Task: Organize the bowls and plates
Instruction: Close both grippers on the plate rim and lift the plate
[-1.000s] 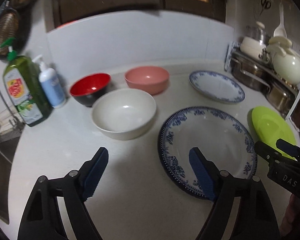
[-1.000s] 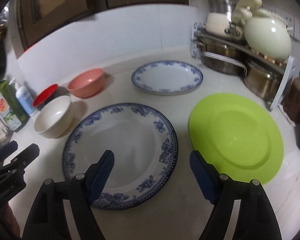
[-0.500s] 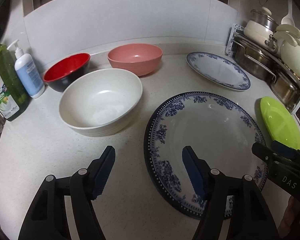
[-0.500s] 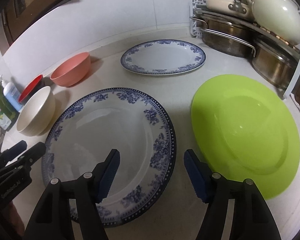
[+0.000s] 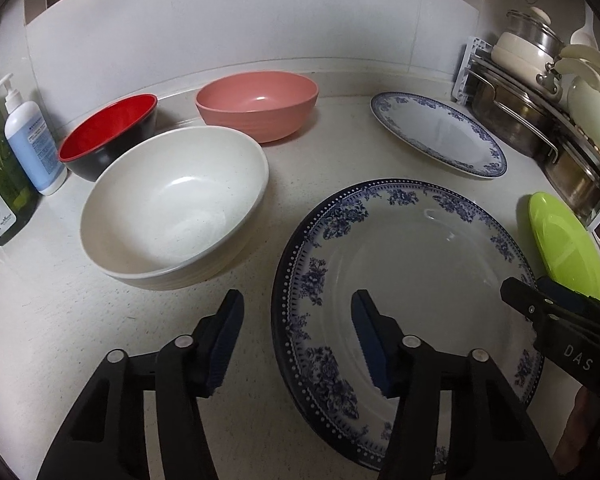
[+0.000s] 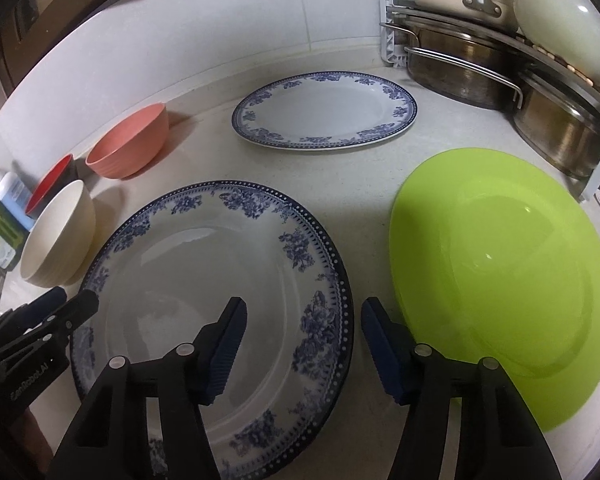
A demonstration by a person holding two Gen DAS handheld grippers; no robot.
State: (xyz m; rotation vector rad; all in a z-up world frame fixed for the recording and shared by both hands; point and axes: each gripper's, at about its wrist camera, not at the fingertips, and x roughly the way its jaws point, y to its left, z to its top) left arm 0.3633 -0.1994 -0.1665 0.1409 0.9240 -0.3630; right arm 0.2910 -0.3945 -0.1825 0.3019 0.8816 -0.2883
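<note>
The left gripper (image 5: pixel 296 336) gapes wide astride the left rim of the large plate (image 5: pixel 420 264); the right gripper (image 6: pixel 302 340) gapes wide astride its right rim. A white bowl (image 5: pixel 172 204) sits left, a green plate (image 6: pixel 500 280) right, a small plate (image 6: pixel 324 110) behind, all on the counter (image 5: pixel 60 340).

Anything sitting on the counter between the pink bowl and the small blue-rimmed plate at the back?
No. In the left wrist view the stretch of counter between the pink bowl and the small blue-rimmed plate is bare; the right wrist view agrees.
</note>
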